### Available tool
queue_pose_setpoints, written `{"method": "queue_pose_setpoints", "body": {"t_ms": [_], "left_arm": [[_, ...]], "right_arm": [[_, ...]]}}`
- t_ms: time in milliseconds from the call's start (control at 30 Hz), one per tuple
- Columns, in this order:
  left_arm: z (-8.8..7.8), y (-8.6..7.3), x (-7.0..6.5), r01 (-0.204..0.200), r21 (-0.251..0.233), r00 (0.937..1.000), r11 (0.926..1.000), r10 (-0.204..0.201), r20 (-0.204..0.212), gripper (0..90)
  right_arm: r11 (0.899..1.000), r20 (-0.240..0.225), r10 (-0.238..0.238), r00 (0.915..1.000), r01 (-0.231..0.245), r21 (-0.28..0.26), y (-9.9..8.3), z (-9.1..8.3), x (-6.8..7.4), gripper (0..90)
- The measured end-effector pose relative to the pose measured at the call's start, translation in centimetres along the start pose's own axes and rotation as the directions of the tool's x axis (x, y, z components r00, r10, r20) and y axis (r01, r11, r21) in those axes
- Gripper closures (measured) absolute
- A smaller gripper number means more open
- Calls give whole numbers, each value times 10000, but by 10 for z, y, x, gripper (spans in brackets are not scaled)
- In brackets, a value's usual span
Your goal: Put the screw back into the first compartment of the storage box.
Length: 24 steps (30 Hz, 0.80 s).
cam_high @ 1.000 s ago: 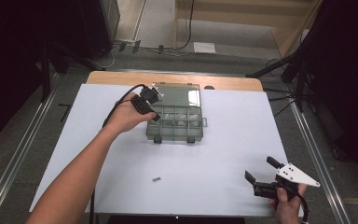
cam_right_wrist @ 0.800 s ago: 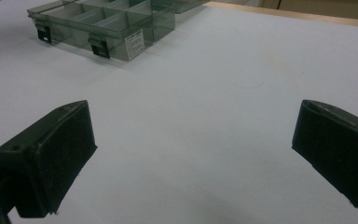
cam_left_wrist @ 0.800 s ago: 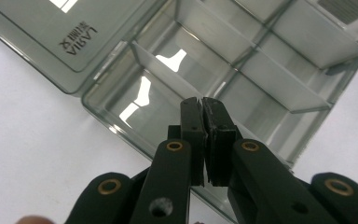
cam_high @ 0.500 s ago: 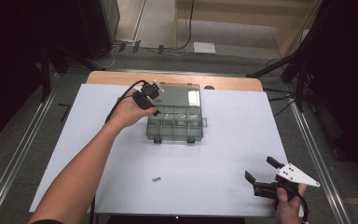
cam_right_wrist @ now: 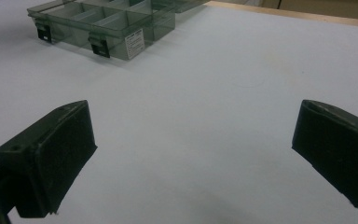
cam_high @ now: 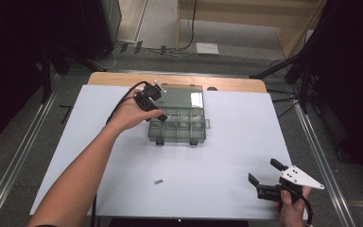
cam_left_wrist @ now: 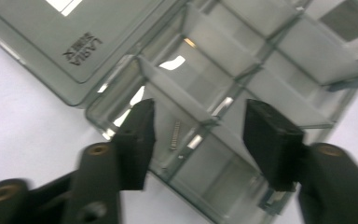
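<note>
Over the compartment box (cam_high: pixel 177 124), the left gripper (cam_left_wrist: pixel 198 128) has just opened its jaws from a pinch, a small spring (cam_left_wrist: pixel 175 135) now lying loose in the corner cell between them, long axis toward twelve o'clock. The right gripper (cam_high: pixel 266 177) rests spread at five o'clock.

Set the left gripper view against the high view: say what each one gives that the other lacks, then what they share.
Left gripper view's extras: a small spring lying in a compartment, and the lettering on the open lid. High view's extras: the right claw, open, near the front edge of the white table, a small dark piece lying on it, and the person's forearm. Shared: the clear compartment box and the left claw above it; its jaws have just been opening, with nothing gripped between them.
</note>
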State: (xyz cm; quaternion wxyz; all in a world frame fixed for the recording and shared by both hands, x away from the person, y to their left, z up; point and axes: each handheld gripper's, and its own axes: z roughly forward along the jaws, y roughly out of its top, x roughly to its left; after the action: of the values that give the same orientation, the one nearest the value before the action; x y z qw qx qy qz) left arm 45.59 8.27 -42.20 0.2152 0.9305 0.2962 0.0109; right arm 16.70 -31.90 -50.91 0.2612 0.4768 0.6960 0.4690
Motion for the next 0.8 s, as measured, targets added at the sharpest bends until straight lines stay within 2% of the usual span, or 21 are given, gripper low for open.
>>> {"method": "queue_pose_setpoints", "body": {"t_ms": [67, 233, 333, 433, 500, 567, 800], "left_arm": [[-2, -2, -3, 26, -129, 10000, 9999, -26, 28, 299], [-6, -6, -10, -120, -181, 9999, 9998, 120, -12, 157], [-7, -8, -15, -14, -225, 10000, 9997, 12, -83, 108], [-9, -11, -19, 38, -319, 9999, 9995, -42, -119, 95], [-10, -12, -22, -43, -241, 9998, 9997, 39, -172, 31], [-11, -13, -25, -156, -163, 9997, 9997, 153, -177, 5], [-13, -20, -34, -291, -203, 9994, 9994, 287, -208, 0]], "right_arm": [[10000, -4, -14, 10000, 14, -1, 0, 0, 0, 0], [10000, -14, -76, 10000, 76, 7, 0, 0, 0, 0], [10000, -18, -38, 10000, 38, 26, 0, 0, 0, 0], [10000, -19, -59, 10000, 59, 31, 0, 1, 0, 0], [10000, -13, -45, 10000, 45, 38, 0, 1, 0, 0], [10000, -15, -61, 10000, 61, 32, 0, 1, 0, 0], [10000, -6, -58, 10000, 58, 37, 0, 1, 1, 0]]}}
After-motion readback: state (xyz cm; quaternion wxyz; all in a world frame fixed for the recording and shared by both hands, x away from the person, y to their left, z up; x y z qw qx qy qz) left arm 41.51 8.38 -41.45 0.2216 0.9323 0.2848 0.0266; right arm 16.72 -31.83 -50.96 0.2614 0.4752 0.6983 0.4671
